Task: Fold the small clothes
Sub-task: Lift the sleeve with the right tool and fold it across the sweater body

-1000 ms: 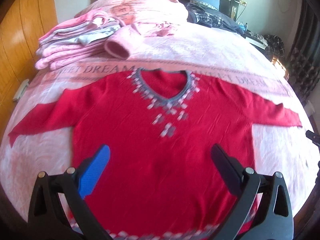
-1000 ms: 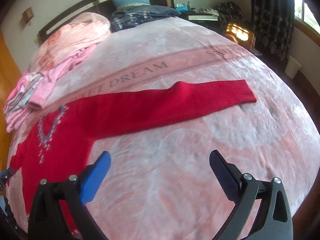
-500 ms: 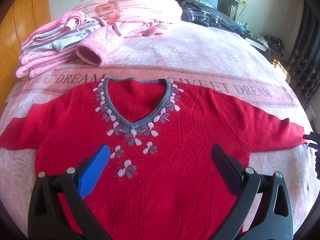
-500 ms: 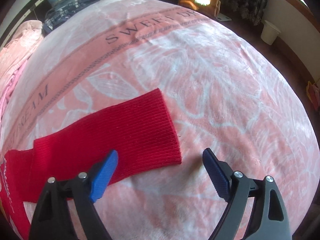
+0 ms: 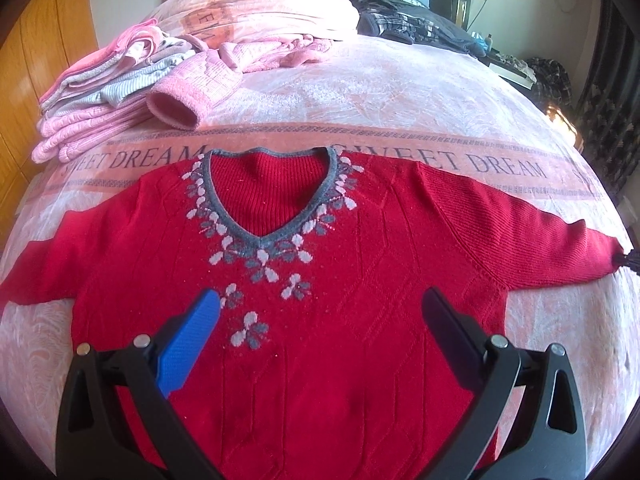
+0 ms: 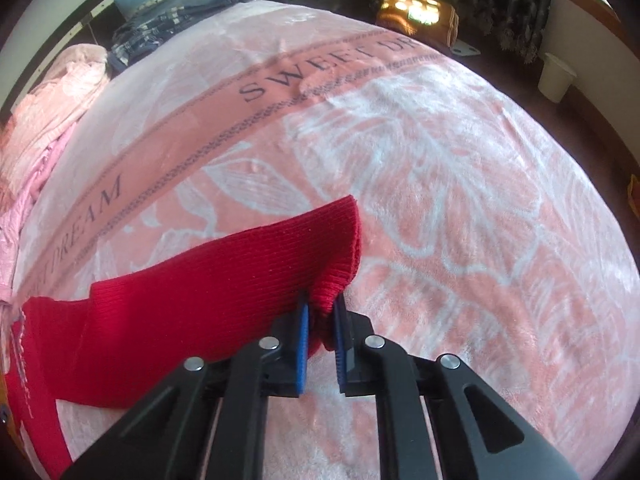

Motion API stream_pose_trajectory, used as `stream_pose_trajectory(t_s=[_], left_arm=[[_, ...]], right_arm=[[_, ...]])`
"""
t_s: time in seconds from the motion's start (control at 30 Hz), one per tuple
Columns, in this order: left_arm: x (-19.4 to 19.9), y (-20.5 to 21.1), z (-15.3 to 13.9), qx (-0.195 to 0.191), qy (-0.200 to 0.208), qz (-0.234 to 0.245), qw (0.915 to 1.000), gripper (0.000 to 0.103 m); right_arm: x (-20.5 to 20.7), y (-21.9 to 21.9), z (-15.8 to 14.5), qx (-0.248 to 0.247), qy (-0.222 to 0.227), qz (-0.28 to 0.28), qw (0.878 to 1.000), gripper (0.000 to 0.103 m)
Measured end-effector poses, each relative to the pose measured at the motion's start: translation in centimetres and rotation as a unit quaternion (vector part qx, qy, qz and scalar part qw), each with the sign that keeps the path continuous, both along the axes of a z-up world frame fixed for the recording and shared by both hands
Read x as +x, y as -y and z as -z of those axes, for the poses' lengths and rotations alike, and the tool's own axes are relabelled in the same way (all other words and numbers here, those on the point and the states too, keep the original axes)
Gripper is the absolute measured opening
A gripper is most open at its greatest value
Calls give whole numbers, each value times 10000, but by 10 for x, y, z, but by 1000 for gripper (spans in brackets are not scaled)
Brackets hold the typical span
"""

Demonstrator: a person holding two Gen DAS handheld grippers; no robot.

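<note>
A red sweater [image 5: 360, 280] is lying face up and spread flat on a pink blanket [image 5: 360, 96] that is covering the bed, its grey V-neck pointing toward the headboard and both sleeves stretching out to the sides.

The left gripper [image 5: 320, 312] is hovering over the lower chest of the sweater, pointing toward the neckline. Its jaws are standing wide apart with nothing between them, and the blue pad on the left finger is facing inward.

The right gripper [image 6: 321, 312] is reaching low over the blanket at the sweater's right cuff [image 6: 336, 248], angled slightly upward along the sleeve. Its jaws are pressing nearly together and pinching the near corner of the cuff, so the knit is bunching between the blue pads [image 6: 303, 344]. In the left wrist view this gripper is showing only as a small dark shape at the far tip of the right sleeve [image 5: 540, 248], near the edge of the picture. The sleeve is lying across the blanket just below its printed band reading SWEET DREAM.

A stack of folded pink clothes [image 5: 100, 100] is sitting at the far left of the bed, well apart from the sweater, with a pink sleeve opening facing the camera. Dark plaid clothes [image 5: 412, 28] are piling up near the headboard.
</note>
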State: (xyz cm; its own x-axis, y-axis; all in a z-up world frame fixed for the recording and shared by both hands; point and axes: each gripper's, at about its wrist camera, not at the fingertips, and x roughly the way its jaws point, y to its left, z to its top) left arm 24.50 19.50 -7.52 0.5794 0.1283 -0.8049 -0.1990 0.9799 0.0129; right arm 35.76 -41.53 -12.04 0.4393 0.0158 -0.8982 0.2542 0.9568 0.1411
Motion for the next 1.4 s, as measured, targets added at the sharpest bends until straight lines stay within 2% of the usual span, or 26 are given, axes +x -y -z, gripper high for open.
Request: stream_pose_trajectory(t_s=[0.1, 0.17, 0.27, 0.5, 0.6, 0.73, 0.9, 1.0, 1.17, 1.27, 1.4], left_arm=[[-4, -6, -1, 79, 16, -6, 10000, 100], [-6, -12, -1, 89, 11, -48, 9999, 100], [-6, -21, 3, 36, -64, -156, 9999, 100], [-9, -42, 15, -7, -241, -290, 9993, 100], [-10, -56, 17, -101, -311, -370, 9988, 100], [-11, -74, 17, -39, -344, -425, 9985, 100], [-13, -91, 17, -23, -353, -422, 9985, 100], [-13, -101, 18, -43, -381, -436, 9983, 100], [-16, -114, 20, -26, -400, -422, 9983, 100], [-18, -120, 20, -13, -387, -416, 9984, 100], [-18, -122, 19, -123, -392, -343, 9986, 100]], right_arm=[[-12, 10, -18, 159, 329, 176, 9992, 10], [-19, 25, -12, 133, 148, 435, 9989, 10], [-22, 33, 14, 212, -235, 548, 9980, 10], [-14, 16, 17, -416, -318, 547, 9971, 10], [-12, 1, 1, -650, -49, 507, 9966, 10], [-15, -58, -42, -450, 664, -123, 9967, 10], [-7, -179, -65, -295, 960, -1364, 9855, 10], [-7, -247, -64, 30, 949, -1963, 9759, 10], [-19, -350, -50, 479, 818, -2881, 9529, 10], [-29, -396, -44, 708, 746, -3211, 9414, 10], [-27, -426, -25, 757, 515, -3349, 9378, 10]])
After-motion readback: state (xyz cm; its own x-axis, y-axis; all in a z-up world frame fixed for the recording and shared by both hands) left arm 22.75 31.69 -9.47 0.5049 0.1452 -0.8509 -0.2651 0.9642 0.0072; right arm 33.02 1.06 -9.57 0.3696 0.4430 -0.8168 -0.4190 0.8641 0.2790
